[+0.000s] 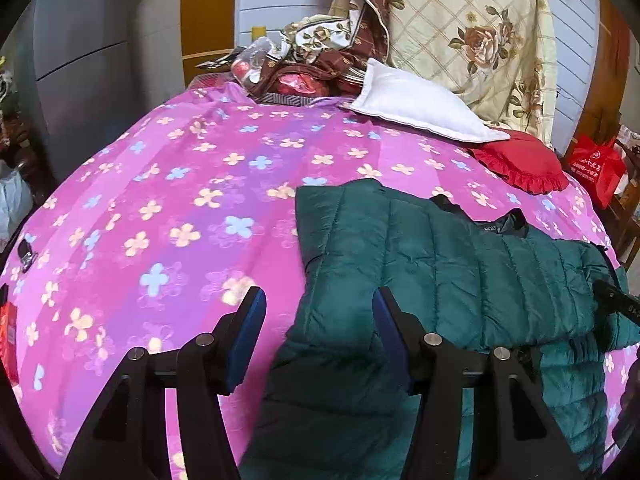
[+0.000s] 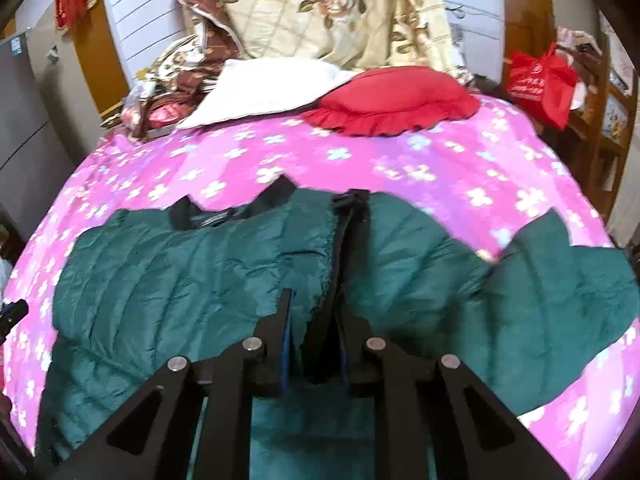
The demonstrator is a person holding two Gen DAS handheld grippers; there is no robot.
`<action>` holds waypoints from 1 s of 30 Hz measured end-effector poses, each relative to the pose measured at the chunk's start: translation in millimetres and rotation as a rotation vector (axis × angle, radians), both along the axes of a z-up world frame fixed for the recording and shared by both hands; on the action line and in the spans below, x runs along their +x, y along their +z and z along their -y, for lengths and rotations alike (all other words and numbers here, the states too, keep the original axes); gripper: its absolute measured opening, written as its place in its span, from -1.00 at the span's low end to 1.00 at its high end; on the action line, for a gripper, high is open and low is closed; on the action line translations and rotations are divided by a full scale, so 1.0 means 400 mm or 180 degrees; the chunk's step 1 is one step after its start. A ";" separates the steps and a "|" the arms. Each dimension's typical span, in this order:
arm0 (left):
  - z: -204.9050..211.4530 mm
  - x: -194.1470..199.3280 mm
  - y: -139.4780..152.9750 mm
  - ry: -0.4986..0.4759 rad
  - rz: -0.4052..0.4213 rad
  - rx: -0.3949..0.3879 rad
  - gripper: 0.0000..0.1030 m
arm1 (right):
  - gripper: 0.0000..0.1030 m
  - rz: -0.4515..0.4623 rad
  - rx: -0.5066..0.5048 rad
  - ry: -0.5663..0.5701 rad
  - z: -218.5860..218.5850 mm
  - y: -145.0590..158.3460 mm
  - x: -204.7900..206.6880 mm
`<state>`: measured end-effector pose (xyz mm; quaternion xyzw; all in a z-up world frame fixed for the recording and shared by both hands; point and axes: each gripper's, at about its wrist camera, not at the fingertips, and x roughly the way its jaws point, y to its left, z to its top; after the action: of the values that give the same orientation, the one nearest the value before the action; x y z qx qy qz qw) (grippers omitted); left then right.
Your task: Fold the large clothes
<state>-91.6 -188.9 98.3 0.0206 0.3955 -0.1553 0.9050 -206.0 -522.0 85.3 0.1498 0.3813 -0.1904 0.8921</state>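
A: Where's the green puffer jacket [image 2: 192,276]?
B: Spread on the pink flowered bedspread [image 1: 168,200], pillows behind. Soft, light, slippery; take it at a hem or the front edge.
A: Grippers?
B: The right gripper [image 2: 314,312] is pinched on the jacket's zipper edge; the left gripper [image 1: 320,320] straddles a sleeve, jaws apart

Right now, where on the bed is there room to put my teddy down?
The pink flowered sheet is bare on the side left of the green jacket, and in a strip between the jacket and the red pillow. The head of the bed is crowded: white pillow, floral quilt, bundled things.
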 end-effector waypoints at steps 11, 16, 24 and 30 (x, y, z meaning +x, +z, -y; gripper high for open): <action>0.056 0.011 -0.023 -0.0023 -0.0061 0.0031 -0.27 | -0.66 -0.0510 -0.0257 -0.0160 0.062 -0.126 0.034; 0.076 0.026 -0.017 -0.0021 -0.0017 -0.0006 -0.27 | -0.16 -0.0416 -0.0025 -0.0264 0.064 -0.068 -0.004; 0.123 0.075 -0.034 -0.0046 0.0023 -0.0036 -0.27 | 0.11 -0.0108 -0.0037 0.0264 -0.040 0.011 0.030; 0.142 0.127 -0.084 0.0031 -0.0081 0.0018 -0.27 | 0.11 -0.0200 0.0081 0.0532 -0.097 -0.043 0.131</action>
<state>-40.9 -245.6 64.7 0.0192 0.4075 -0.1500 0.9006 -153.7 -483.4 68.2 0.1228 0.4226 -0.1150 0.8905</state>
